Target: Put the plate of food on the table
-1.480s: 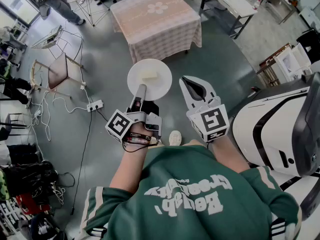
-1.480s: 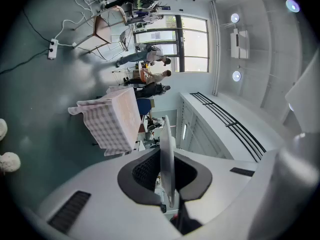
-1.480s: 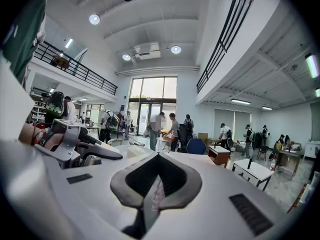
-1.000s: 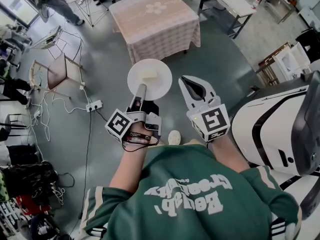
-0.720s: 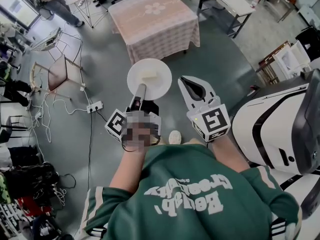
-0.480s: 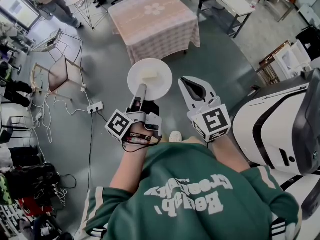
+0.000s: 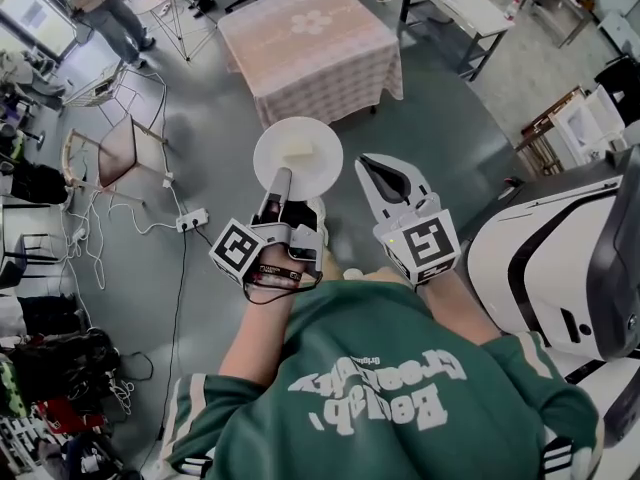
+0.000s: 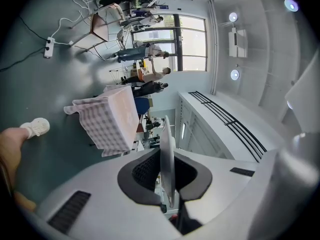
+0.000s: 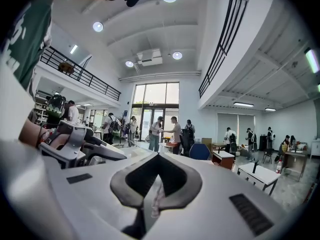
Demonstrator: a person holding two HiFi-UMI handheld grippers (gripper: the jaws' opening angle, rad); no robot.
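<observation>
The plate (image 7: 312, 173) is grasped by its near rim in the left gripper (image 7: 283, 176); in the left gripper view the jaws are clamped on the rim, which is seen edge-on. In the head view the plate is held level over the floor (image 7: 215, 148), just toward 12 o'clock of frame centre. A pale lump of food (image 7: 298, 149) is seen on it, possibly bread or cake; it is too small to be told. The right gripper (image 7: 378, 166) is held at the plate's 3 o'clock, jaws closed together with nothing between them. The table (image 7: 310, 38) with the pink cloth is seen at 12 o'clock, apart from the plate. Pickup is judged done. The plate has not yet been brought to the table, set down or let go.
</observation>
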